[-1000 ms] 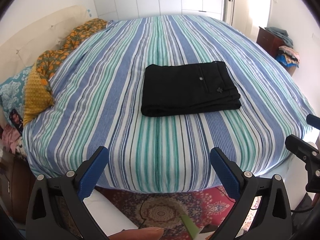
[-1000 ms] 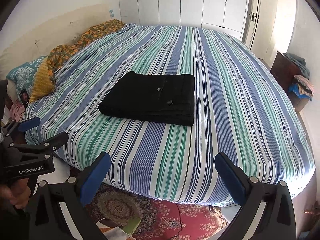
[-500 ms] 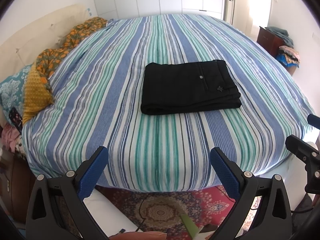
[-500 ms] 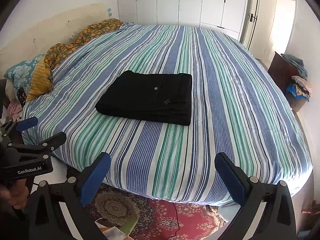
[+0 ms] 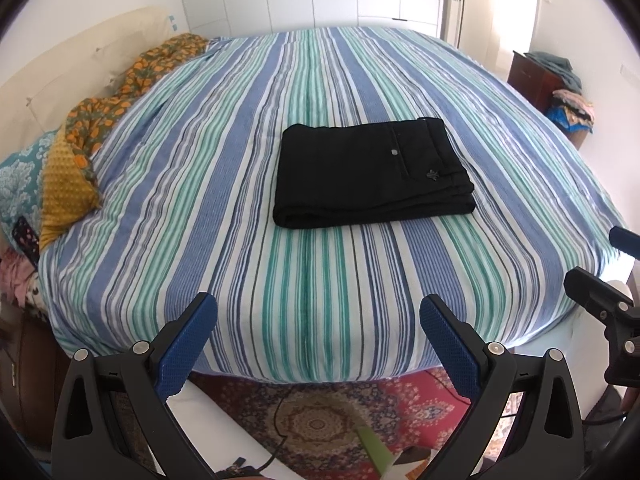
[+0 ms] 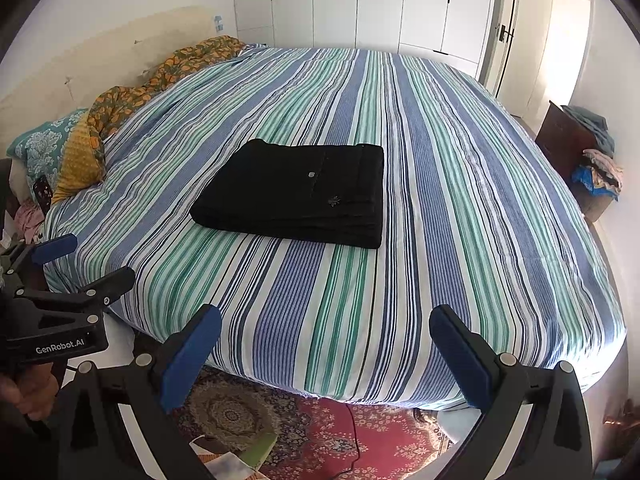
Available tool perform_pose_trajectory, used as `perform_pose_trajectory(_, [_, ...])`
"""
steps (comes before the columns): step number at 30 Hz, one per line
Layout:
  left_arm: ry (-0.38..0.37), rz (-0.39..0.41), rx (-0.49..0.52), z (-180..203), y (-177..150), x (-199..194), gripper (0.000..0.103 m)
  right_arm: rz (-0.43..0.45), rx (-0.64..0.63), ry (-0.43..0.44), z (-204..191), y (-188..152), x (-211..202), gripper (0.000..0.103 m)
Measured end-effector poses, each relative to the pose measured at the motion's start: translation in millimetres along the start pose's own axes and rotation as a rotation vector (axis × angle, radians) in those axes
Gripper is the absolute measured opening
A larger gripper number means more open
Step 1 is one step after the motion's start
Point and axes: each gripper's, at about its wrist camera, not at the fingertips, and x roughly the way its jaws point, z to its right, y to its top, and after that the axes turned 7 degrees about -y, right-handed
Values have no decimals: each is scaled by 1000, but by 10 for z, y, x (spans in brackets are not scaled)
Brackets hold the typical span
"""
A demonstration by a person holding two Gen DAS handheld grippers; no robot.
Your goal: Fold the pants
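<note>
Black pants (image 5: 370, 174) lie folded into a compact rectangle on the striped bedspread (image 5: 200, 184), near the bed's middle; the right wrist view shows the same pants (image 6: 294, 194) with a small button and emblem on top. My left gripper (image 5: 318, 314) hangs open over the bed's near edge, well short of the pants and holding nothing. My right gripper (image 6: 326, 326) is open too, empty, also back at the foot of the bed. Each gripper shows at the edge of the other's view.
Orange patterned bedding (image 5: 120, 96) and pillows (image 5: 18, 184) are heaped along the left side. A dark cabinet (image 5: 536, 82) piled with clothes stands at the right. A red patterned rug (image 6: 340, 432) with papers lies below the bed edge. White wardrobe doors (image 6: 380, 4) line the far wall.
Both cameras have drifted slightly back from the bed. The pants have not moved, and both grippers stay open.
</note>
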Motion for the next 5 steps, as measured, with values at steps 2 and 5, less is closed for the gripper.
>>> perform_pose_trajectory(2, [-1,5,-5,3,1,-10,102,0,1,0,1,3,-1,103])
perform_pose_trajectory(5, [8,13,9,35,3,-25,101,1,3,0,7,8,-2,103])
